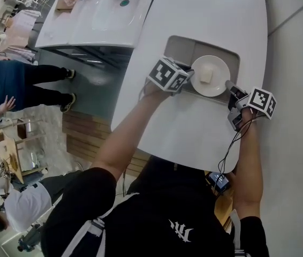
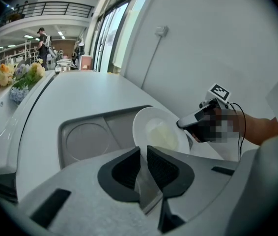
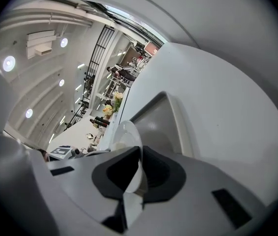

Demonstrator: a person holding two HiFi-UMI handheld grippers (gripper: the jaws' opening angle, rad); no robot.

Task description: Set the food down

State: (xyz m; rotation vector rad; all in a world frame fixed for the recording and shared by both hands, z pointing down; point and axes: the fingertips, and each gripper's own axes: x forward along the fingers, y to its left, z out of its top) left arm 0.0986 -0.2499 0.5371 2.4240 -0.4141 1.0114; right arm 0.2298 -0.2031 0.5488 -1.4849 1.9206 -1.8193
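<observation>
A round white plate [image 1: 210, 76] carries a pale yellow block of food [image 1: 206, 76] and hangs over the grey recessed tray [image 1: 181, 46] of the white counter. My left gripper [image 1: 188, 82] is shut on the plate's left rim; in the left gripper view the rim [image 2: 144, 181] runs between the dark pads. My right gripper [image 1: 229, 85] is shut on the plate's right rim, and the plate edge [image 3: 135, 173] shows pinched between its pads. The plate [image 2: 159, 132] tilts in the left gripper view, with the right gripper [image 2: 183, 124] at its far edge.
The grey tray has a round imprint [image 2: 86, 139] on its left side. A second white counter [image 1: 95, 15] stands to the left across a gap. People stand on the floor at the far left [image 1: 12, 79]. A cable [image 1: 232, 149] trails from the right gripper.
</observation>
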